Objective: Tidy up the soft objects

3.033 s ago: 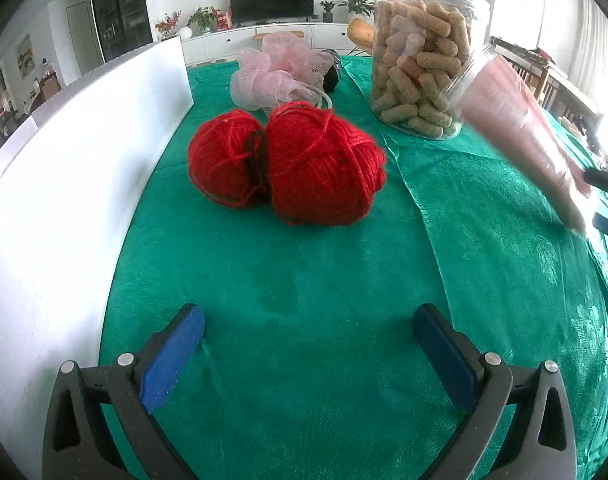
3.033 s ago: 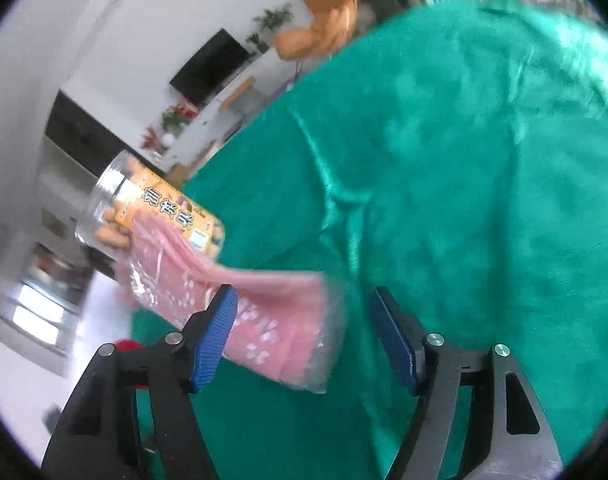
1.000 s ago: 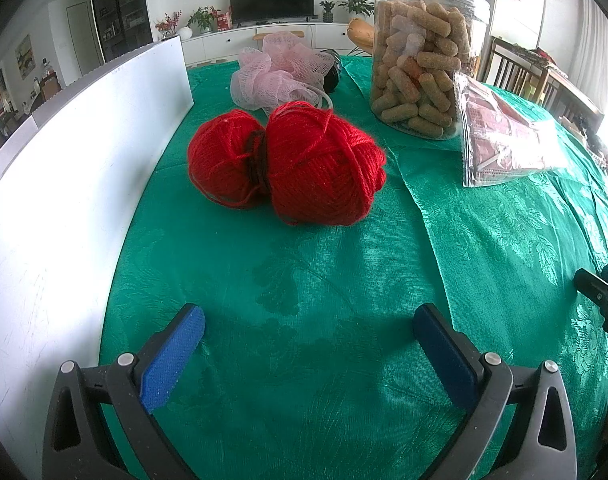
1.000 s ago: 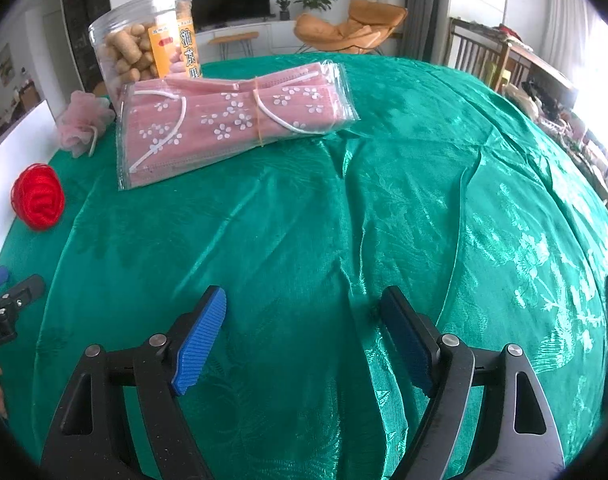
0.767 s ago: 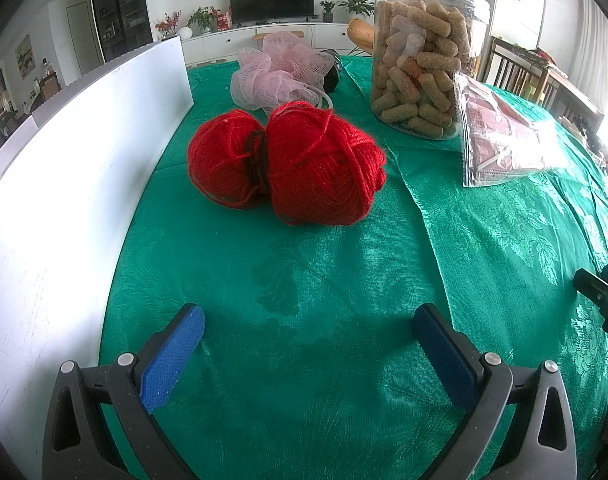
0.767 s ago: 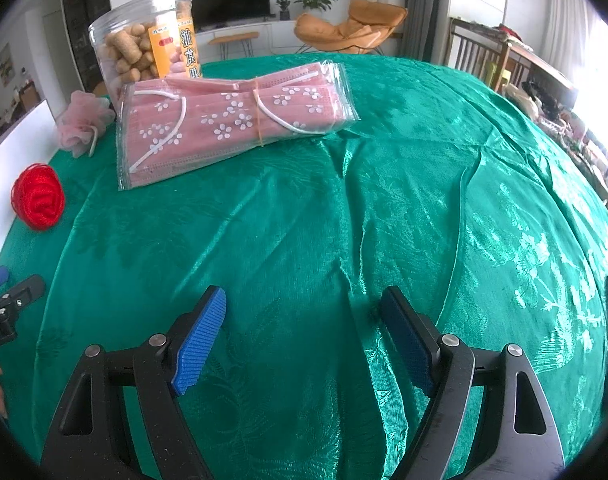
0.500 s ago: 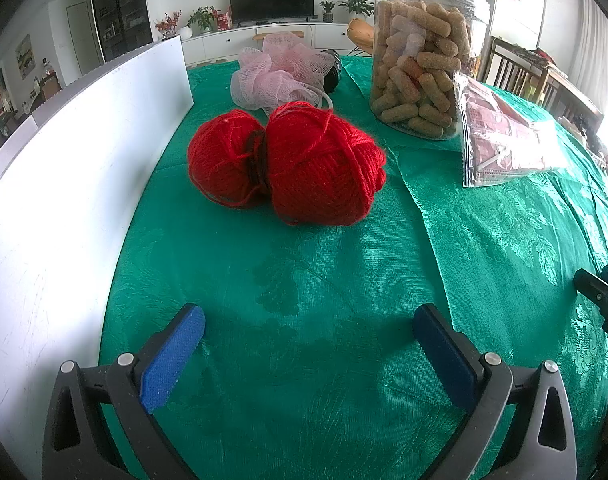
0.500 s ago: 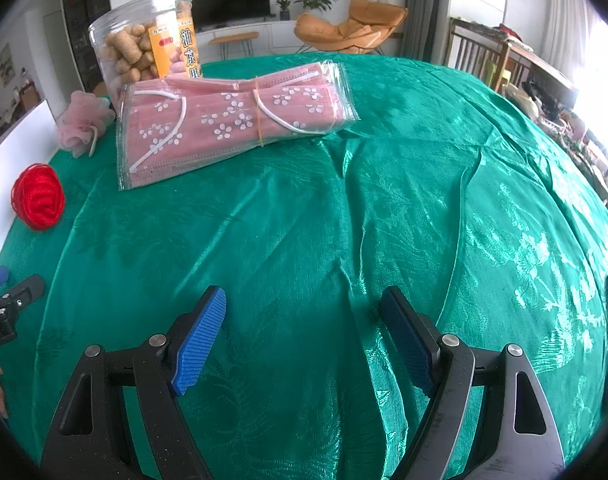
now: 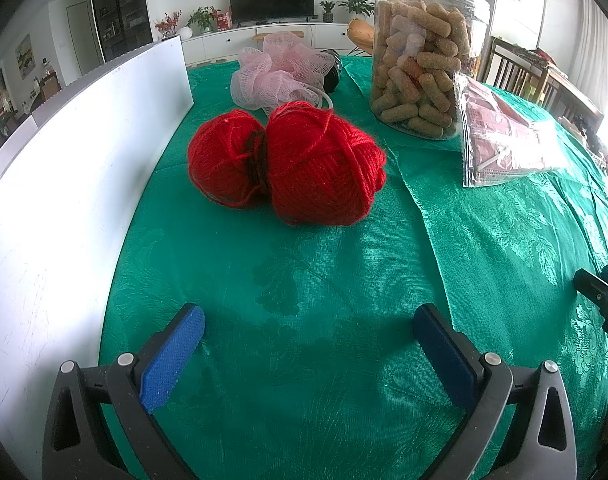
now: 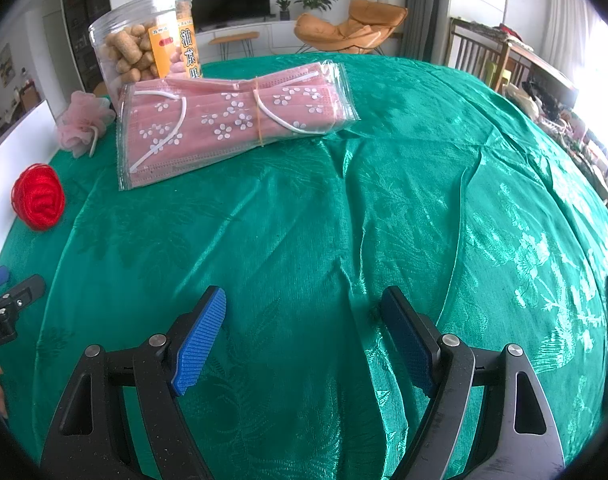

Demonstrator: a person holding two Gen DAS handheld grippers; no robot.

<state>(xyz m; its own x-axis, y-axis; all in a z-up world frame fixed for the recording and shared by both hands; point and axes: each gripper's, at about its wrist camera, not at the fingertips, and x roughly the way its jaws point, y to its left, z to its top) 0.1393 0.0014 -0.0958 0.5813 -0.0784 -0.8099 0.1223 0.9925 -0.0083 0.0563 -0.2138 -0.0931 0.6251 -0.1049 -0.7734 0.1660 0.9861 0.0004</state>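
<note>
Both grippers, left gripper (image 9: 309,332) and right gripper (image 10: 304,320), hover spread apart and empty over the green tablecloth (image 10: 384,208); red yarn (image 9: 296,164) lies near the white board (image 9: 64,168).

**A:** so what kind of place is this?

**B:** someone's living room, pretty clearly. Flat TV (image 9: 271,0) on a low white cabinet (image 9: 244,40), potted plants (image 10: 315,0) along it, an orange lounge chair (image 10: 350,26) by the curtains.

**A:** and the table?

**B:** dining table under a shiny green tablecloth (image 10: 384,208), wooden chairs (image 9: 516,74) beside it, a snack jar (image 9: 420,56) sitting out. Just a home.
</note>
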